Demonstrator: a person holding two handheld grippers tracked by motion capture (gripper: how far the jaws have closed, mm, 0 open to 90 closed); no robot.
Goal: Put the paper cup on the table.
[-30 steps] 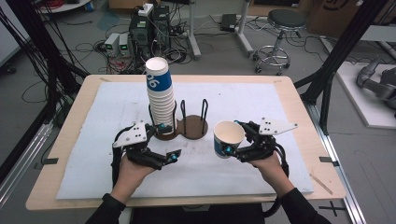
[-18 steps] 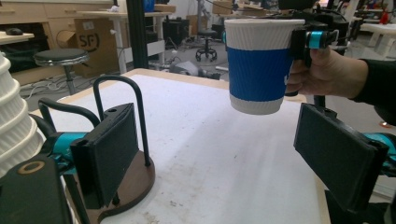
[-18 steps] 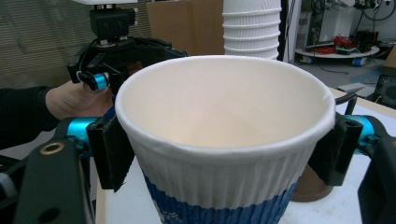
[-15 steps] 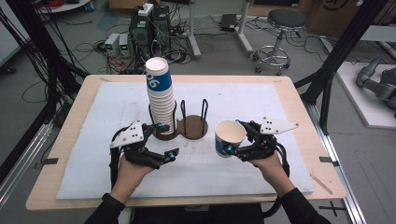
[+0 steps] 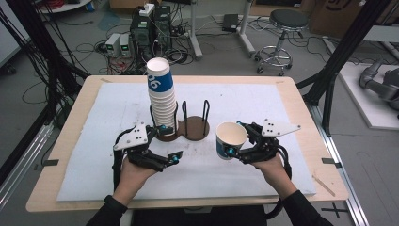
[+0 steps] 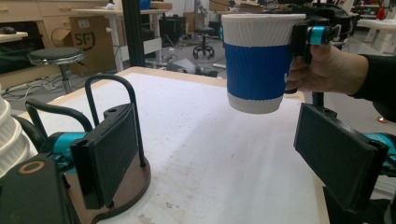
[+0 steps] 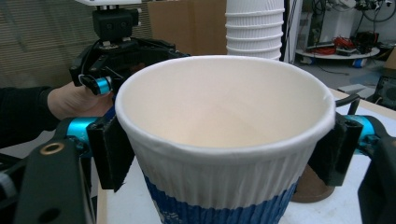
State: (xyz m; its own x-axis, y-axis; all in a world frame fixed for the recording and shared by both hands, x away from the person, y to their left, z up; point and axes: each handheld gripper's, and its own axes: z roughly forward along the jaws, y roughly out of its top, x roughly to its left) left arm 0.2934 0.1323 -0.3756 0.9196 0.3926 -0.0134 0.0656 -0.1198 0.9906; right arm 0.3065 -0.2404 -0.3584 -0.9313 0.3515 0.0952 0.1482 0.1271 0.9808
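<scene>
We read a white "96" on the blue band of the top cup of the cup stack (image 5: pixel 161 96), which stands in the brown holder (image 5: pixel 194 128); a cardboard box (image 6: pixel 88 39) behind the table is marked "SF". Our right gripper (image 5: pixel 237 140) clamps the paper cup (image 5: pixel 230 140) just under its rim, upright, clear of the white table mat (image 5: pixel 263 106). Our left gripper (image 5: pixel 170 143) stands open on nothing, beside the holder.
</scene>
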